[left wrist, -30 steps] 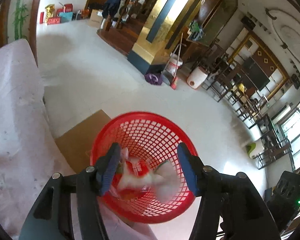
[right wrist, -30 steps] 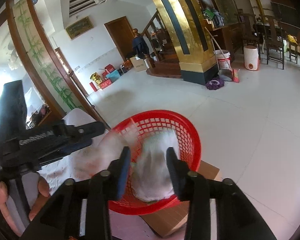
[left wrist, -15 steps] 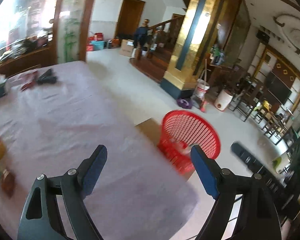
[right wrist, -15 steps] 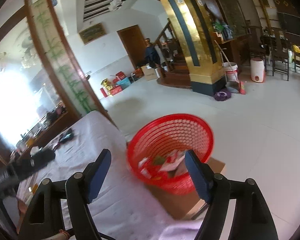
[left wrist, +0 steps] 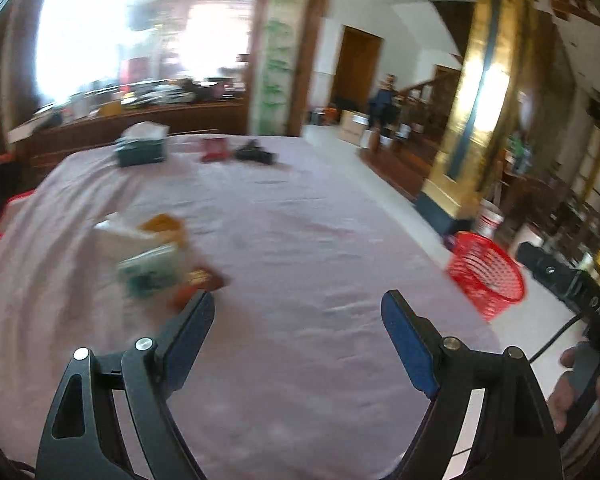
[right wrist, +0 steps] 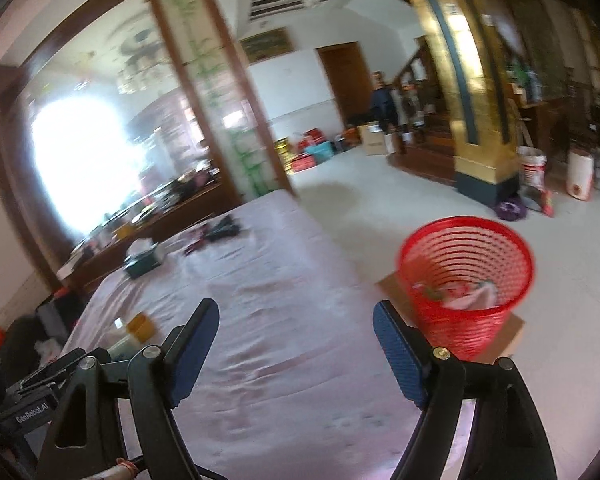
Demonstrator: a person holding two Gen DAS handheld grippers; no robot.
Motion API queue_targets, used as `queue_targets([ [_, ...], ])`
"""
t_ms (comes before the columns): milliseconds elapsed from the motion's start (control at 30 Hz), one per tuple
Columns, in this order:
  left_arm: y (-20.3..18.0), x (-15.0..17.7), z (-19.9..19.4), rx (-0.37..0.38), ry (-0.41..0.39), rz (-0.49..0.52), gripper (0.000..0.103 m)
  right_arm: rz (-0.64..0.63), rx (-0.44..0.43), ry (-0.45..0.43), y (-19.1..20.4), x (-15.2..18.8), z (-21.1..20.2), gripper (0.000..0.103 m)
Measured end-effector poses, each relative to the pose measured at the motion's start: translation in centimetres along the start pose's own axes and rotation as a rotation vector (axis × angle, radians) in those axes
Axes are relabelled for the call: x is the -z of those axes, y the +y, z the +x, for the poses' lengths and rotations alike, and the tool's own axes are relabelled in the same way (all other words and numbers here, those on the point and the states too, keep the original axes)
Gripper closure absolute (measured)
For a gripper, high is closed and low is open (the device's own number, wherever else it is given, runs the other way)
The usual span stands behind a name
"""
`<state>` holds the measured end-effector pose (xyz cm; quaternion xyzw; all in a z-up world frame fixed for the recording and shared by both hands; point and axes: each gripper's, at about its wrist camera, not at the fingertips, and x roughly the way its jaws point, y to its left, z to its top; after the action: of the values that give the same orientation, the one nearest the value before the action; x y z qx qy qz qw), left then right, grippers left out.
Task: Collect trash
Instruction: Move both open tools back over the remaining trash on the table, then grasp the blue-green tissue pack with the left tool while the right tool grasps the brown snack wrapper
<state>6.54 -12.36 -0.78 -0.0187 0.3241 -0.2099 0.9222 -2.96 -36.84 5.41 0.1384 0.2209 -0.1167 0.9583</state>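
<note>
My left gripper [left wrist: 298,312] is open and empty above the pink-covered table [left wrist: 300,240]. A blurred pile of trash [left wrist: 152,256], white, orange and green packets, lies on the cloth just ahead to its left. The red mesh basket [left wrist: 486,276] stands off the table's right edge. My right gripper [right wrist: 296,320] is open and empty over the table [right wrist: 268,300]. The basket [right wrist: 466,272] holds wrappers and white paper, on cardboard [right wrist: 508,332] on the floor to its right. An orange packet [right wrist: 140,326] lies at the left.
A green tissue box [left wrist: 142,148], a red item [left wrist: 215,151] and a black item [left wrist: 256,155] lie at the table's far end. The other gripper's body [left wrist: 572,288] shows at the right. A golden pillar [right wrist: 472,120], buckets and chairs stand on the white floor.
Both grippers dropped their trash into the basket, opened wide and pulled back over the table. The left one has swung left toward the remaining trash pile.
</note>
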Motion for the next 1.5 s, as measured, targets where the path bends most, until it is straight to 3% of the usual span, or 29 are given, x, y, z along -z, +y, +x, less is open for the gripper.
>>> queue_targets([
  [200, 7.8, 0.3, -1.5, -0.090, -0.008, -0.146, 0.019, -0.081, -0.088, 0.034, 5.0, 0.8, 1.8, 0.020],
  [367, 11.6, -0.1, -2.0, -0.136, -0.029, -0.193, 0.019, -0.107, -0.170, 0.090, 7.9, 1.4, 3.9, 0.020],
  [600, 14.4, -1.2, -1.1, -0.180, -0.034, -0.175, 0.019, -0.123, -0.261, 0.180, 11.8, 3.3, 7.7, 0.020],
  [767, 15.8, -2.1, 1.3, -0.165, 0.003, -0.165, 0.019, -0.115, -0.296, 0.224, 14.0, 4.4, 10.6, 0.020],
  [1000, 16.8, -3.4, 6.8, -0.206, 0.079, -0.048, 0.019, -0.107, -0.347, 0.329, 16.8, 6.5, 15.9, 0.025],
  [1233, 18.2, -3.7, 12.3, -0.097, 0.236, -0.027, 0.019, -0.102, -0.336, 0.445, 18.7, 8.9, 20.9, 0.037],
  [1500, 17.8, -4.7, 14.9, -0.038, 0.260, 0.029, 0.024, -0.094, -0.342, 0.500, 19.3, 9.8, 22.8, 0.045],
])
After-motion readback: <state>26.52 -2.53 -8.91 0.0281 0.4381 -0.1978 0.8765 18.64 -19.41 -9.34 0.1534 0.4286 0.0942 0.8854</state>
